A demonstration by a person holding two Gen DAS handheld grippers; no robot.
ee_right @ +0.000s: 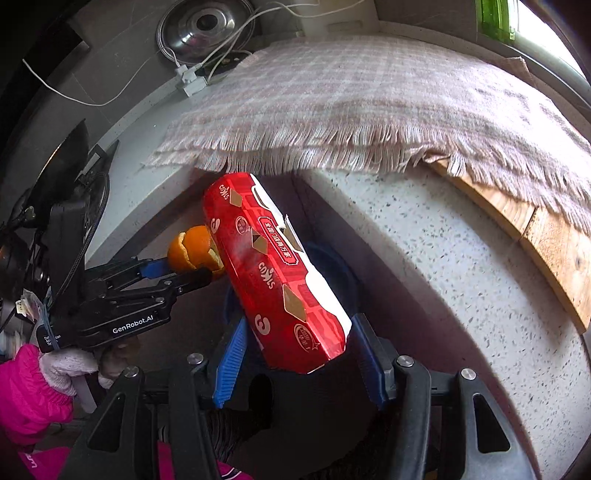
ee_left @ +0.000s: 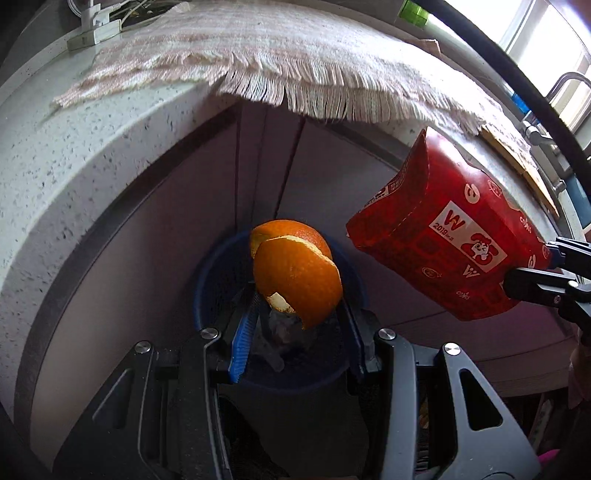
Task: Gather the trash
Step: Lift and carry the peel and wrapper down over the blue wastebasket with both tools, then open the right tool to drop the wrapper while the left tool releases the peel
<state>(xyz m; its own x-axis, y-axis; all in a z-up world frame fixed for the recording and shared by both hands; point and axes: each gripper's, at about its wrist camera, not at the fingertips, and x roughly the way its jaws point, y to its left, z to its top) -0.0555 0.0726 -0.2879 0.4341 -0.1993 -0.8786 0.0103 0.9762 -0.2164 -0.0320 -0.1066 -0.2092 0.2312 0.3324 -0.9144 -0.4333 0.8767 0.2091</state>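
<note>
Daylit from a blown-out window (ee_left: 546,33) upper right in both views. Bright on the speckled counter (ee_right: 424,236) and fringed cloth (ee_right: 369,103), dim underneath in the counter's shadow, dark around the blue bin (ee_left: 210,280). Saturated orange peel (ee_left: 299,277) and red box (ee_right: 280,273), faint sheen on the box. Strong fisheye bending, black vignetted corners. Cloth fringe slightly smeared; nearest gripper parts soft.

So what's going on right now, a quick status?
Left gripper shut on orange peel. Right gripper shut on red carton. Both above blue bin, below counter edge. Nothing in the way.
</note>
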